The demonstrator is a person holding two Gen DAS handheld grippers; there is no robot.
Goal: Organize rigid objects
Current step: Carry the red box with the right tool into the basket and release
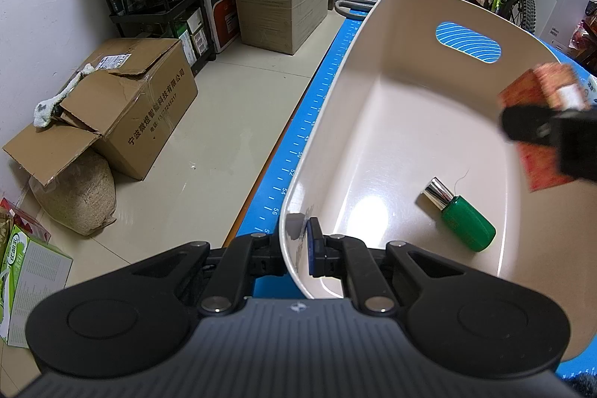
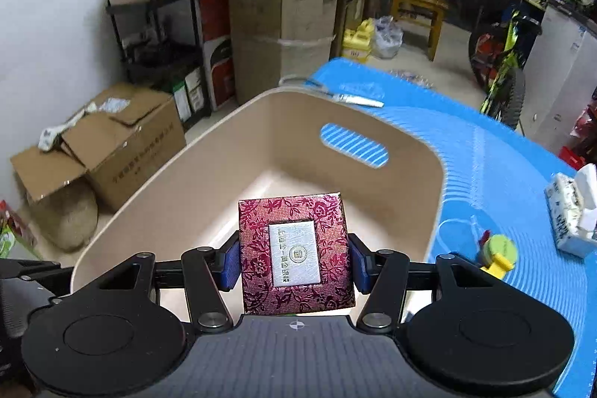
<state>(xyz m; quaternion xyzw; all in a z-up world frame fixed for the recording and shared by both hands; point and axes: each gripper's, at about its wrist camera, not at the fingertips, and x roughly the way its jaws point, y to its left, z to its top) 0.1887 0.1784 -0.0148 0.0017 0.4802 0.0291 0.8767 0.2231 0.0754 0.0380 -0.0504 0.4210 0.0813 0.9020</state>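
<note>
Roomy bin (image 2: 429,174), lone bottle (image 1: 462,221) inside

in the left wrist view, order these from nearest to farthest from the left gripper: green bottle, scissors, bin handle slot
1. green bottle, lying on the bin floor, to the right.
2. handle slot, in the bin's far wall.
3. scissors, on the blue mat beyond the bin.

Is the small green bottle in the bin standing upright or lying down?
Lying down: the green bottle rests on its side on the bin floor, silver cap toward the far wall.
</note>
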